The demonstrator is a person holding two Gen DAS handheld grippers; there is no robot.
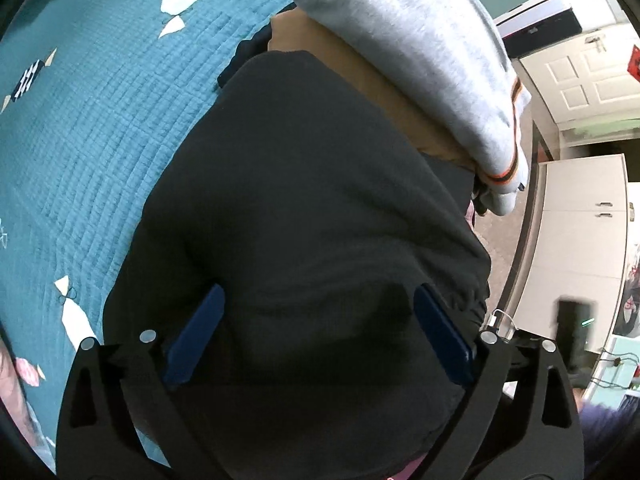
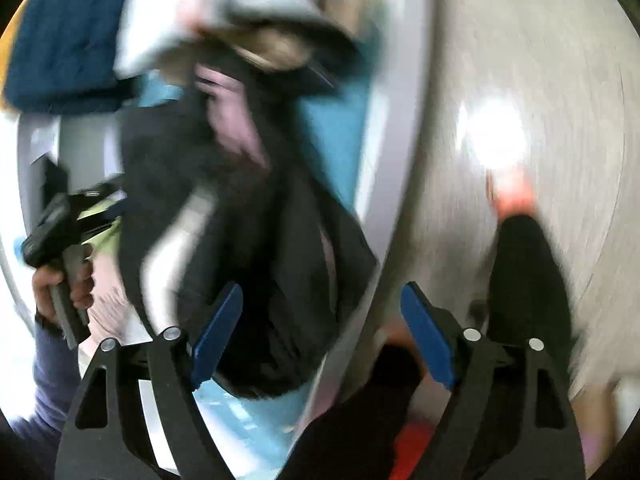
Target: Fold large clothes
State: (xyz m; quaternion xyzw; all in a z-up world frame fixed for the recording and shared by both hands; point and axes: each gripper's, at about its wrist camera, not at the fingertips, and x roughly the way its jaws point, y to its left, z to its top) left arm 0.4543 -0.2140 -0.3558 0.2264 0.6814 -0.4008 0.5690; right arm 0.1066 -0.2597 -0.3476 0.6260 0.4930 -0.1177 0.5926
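Observation:
A large black garment lies on the teal quilted bed, on a heap with a tan piece and a grey sweatshirt with orange trim. My left gripper is open right above the black garment, its blue pads spread wide. In the blurred right wrist view the black garment hangs off the bed edge. My right gripper is open and empty, near the hanging cloth and over the floor. The left gripper's handle in a hand shows at the left.
A white door and white cabinet stand beyond the bed's right edge. In the right wrist view, pale wood floor, the person's black-trousered leg and a dark blue cushion.

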